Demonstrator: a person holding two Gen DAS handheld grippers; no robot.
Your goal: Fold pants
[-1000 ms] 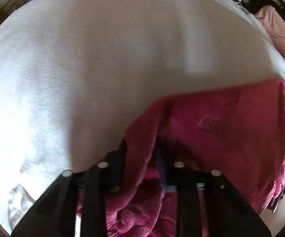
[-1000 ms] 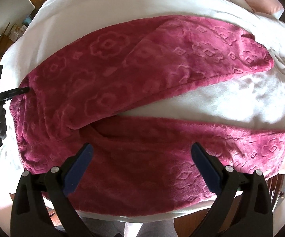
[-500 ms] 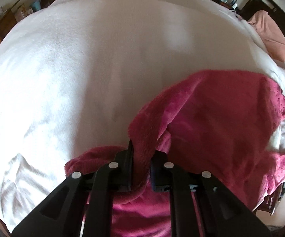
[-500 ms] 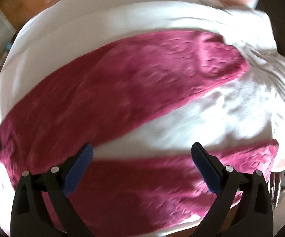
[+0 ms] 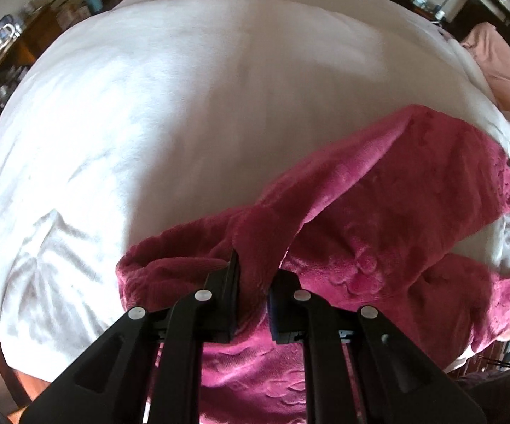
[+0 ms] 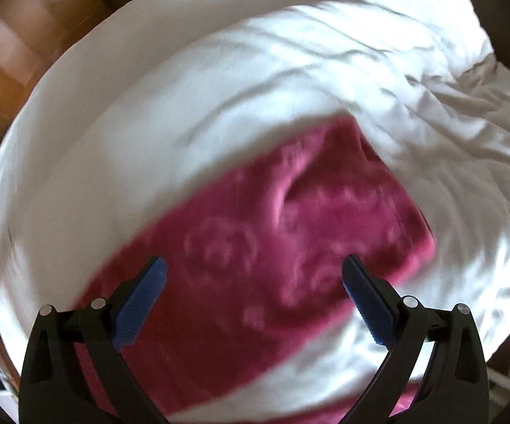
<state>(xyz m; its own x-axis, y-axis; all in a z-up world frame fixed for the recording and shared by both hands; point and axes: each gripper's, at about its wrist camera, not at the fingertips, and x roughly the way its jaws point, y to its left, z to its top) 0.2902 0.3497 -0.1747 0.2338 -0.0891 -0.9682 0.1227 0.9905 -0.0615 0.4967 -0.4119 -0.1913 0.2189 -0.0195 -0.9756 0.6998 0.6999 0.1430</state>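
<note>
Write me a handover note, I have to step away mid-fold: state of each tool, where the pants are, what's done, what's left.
Left tool: shut on a bunch of the pants, lifted off the bed.
Right tool: open, empty, hovering over a pant leg.
Pants: spread on the bed, two legs apart.
Done: one grip only; no fold laid.
Left: probably grip the leg with the right tool, bring one leg onto the other, then fold.
</note>
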